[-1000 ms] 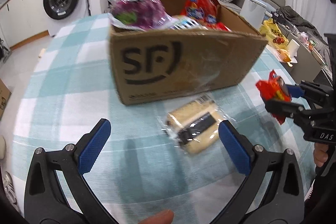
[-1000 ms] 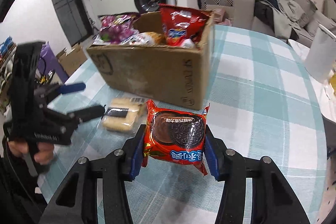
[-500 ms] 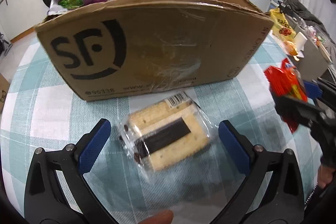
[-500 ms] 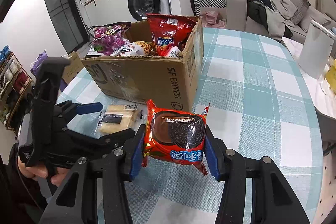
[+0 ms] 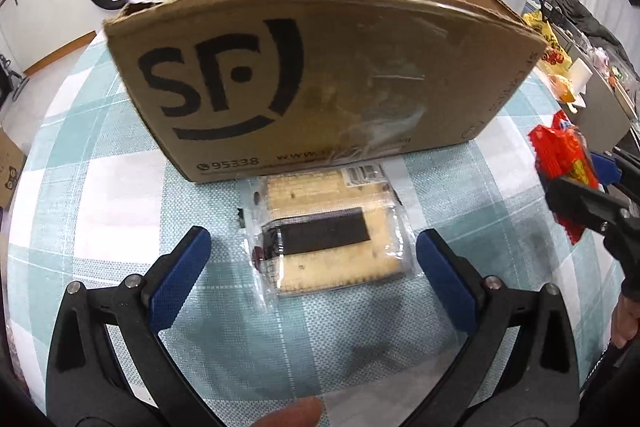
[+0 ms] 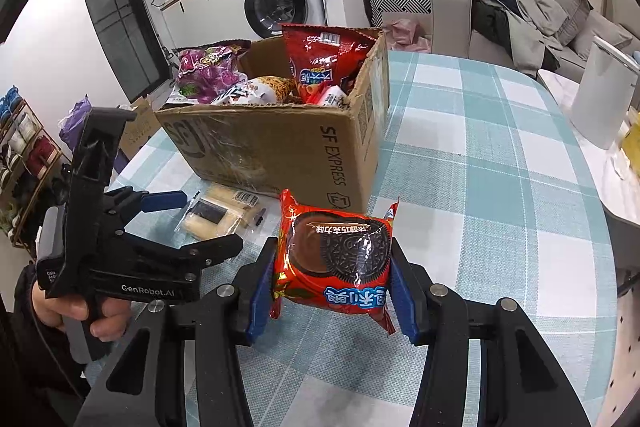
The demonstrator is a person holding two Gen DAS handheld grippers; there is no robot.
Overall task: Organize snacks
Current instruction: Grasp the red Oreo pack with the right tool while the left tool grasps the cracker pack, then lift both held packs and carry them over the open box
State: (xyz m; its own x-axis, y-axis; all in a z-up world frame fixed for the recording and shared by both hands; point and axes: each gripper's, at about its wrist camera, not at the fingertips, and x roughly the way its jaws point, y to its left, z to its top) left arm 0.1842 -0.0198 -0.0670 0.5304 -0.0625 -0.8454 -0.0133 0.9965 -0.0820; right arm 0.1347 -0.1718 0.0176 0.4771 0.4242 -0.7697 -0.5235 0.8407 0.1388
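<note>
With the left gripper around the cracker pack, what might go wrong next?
1. The cracker pack lies close against the cardboard box; the open left gripper may catch only loose wrapper or bump the box.
2. The box looks full, so the red cookie packet in the right gripper may not settle inside.

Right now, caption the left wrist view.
Open left gripper straddling clear-wrapped cracker pack beside cardboard box.
</note>
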